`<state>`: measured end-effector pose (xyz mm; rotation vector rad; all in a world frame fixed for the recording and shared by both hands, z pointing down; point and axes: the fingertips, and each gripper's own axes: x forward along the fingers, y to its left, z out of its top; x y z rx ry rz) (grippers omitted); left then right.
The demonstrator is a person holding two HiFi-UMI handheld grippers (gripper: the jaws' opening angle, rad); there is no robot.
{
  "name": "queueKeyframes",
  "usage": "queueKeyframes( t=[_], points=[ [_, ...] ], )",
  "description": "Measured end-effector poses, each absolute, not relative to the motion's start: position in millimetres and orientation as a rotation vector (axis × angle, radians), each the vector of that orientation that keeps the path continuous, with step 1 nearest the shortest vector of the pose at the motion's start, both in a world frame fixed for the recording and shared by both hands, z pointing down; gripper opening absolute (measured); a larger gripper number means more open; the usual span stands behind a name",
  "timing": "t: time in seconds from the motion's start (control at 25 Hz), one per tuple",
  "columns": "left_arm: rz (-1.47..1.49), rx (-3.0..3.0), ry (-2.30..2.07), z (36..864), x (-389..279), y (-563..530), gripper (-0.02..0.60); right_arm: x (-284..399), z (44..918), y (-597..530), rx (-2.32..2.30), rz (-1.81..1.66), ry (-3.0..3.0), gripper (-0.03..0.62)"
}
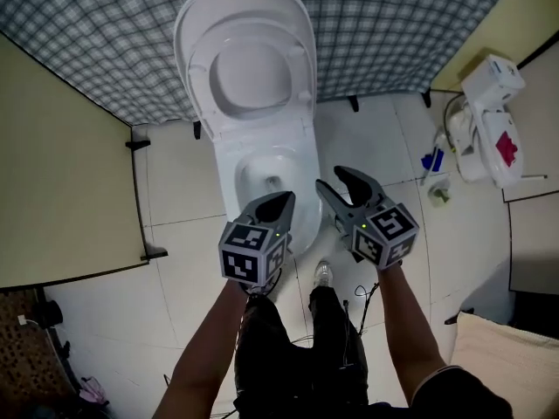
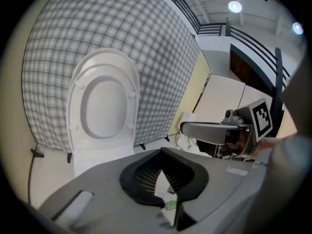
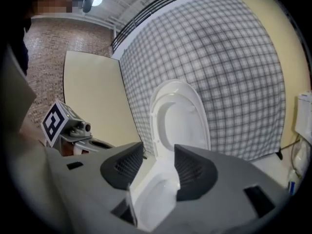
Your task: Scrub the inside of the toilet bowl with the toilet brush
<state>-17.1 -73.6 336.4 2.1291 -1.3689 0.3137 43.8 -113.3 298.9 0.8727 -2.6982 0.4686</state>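
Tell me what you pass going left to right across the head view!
beige panel → left gripper → right gripper → small blue thing → white device with a red patch. The toilet overlaps the left gripper, so it is left out.

No legible word, brand or number appears in any view. The marker cube on the left gripper and the marker cube on the right gripper bear only black-and-white square code patterns, with no letters or digits. A red label stands on the white appliance at the right. Its print is too small to read.
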Motion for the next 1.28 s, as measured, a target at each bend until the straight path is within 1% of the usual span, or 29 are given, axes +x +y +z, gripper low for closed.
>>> queueKeyframes(
  t=[0.08,0.24,0.36,0.4,0.56,0.6,0.68,0.72,0.88,1.12,1.28],
  points=[
    [0.274,2.139,-1.417,307,-36,-66,0.008,22,265,-101,0.857,0.502,-2.773,0.147],
    [0.175,2.142,-1.489,254,-65,-46,0.008,-8,196,-74,0.822,0.667,-2.939,0.14],
    [0.118,2.143,-1.552,221,-82,-37,0.008,-26,166,-59,0.759,0.597,-2.968,0.134],
    [0.106,2.145,-1.567,211,-86,-33,0.008,-31,158,-53,0.734,0.578,-2.972,0.098],
    [0.084,2.181,-1.61,178,-95,-32,0.008,-43,129,-44,0.676,0.536,-3.011,0.091],
    [0.076,2.191,-1.617,170,-96,-32,0.008,-45,126,-43,0.675,0.507,-3.007,0.048],
    [0.064,2.211,-1.627,157,-97,-29,0.008,-46,123,-39,0.686,0.457,-2.983,0.038],
    [0.061,2.22,-1.627,152,-98,-26,0.008,-47,123,-35,0.694,0.443,-2.97,0.0],
    [0.059,2.253,-1.621,138,-108,-19,0.008,-59,116,-24,0.683,0.4,-2.956,0.003],
    [0.074,2.299,-1.631,137,-84,-6,0.008,-47,112,-5,0.656,0.339,-2.981,0.002],
    [0.074,2.328,-1.624,114,-83,-10,0.008,-47,90,-6,0.666,0.303,-2.986,0.002]
  ],
)
